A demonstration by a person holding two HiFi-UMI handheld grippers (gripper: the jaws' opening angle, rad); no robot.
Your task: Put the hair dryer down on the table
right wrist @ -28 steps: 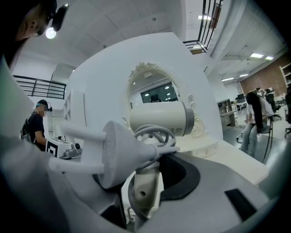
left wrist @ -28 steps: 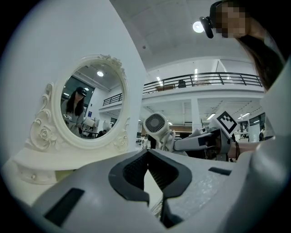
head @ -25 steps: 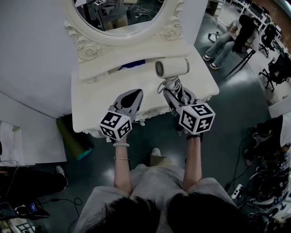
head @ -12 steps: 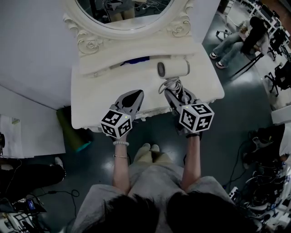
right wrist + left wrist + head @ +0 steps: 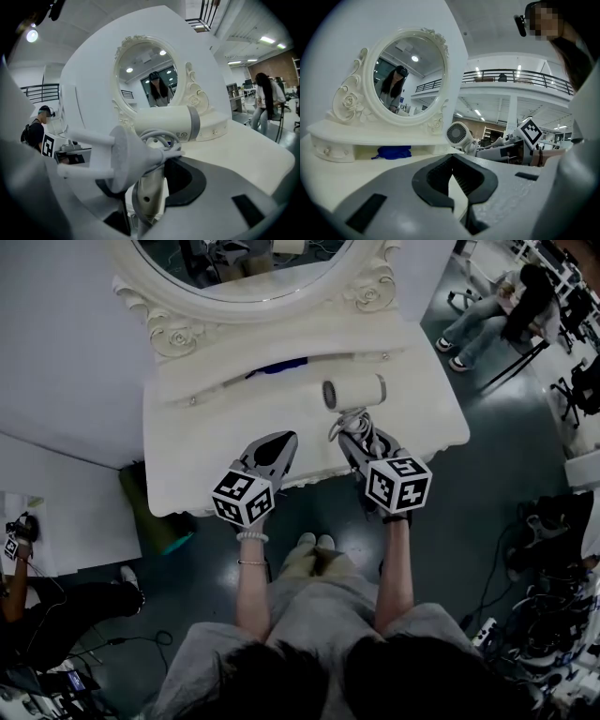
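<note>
My right gripper (image 5: 362,434) clamps the hair dryer (image 5: 356,392) by its handle over the worktop (image 5: 202,446). My left gripper (image 5: 278,442) is closed and empty. The dangling plug (image 5: 117,157) could snag and tip the dryer.

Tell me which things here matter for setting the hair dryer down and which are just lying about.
Part of the job:
- hair dryer, gripped by its handle in the right gripper
- plug with the cord wound round the handle
- dressing table

Just lying about:
- mirror
- blue item under the shelf
- green bin beside the table
- left gripper, shut, empty
</note>
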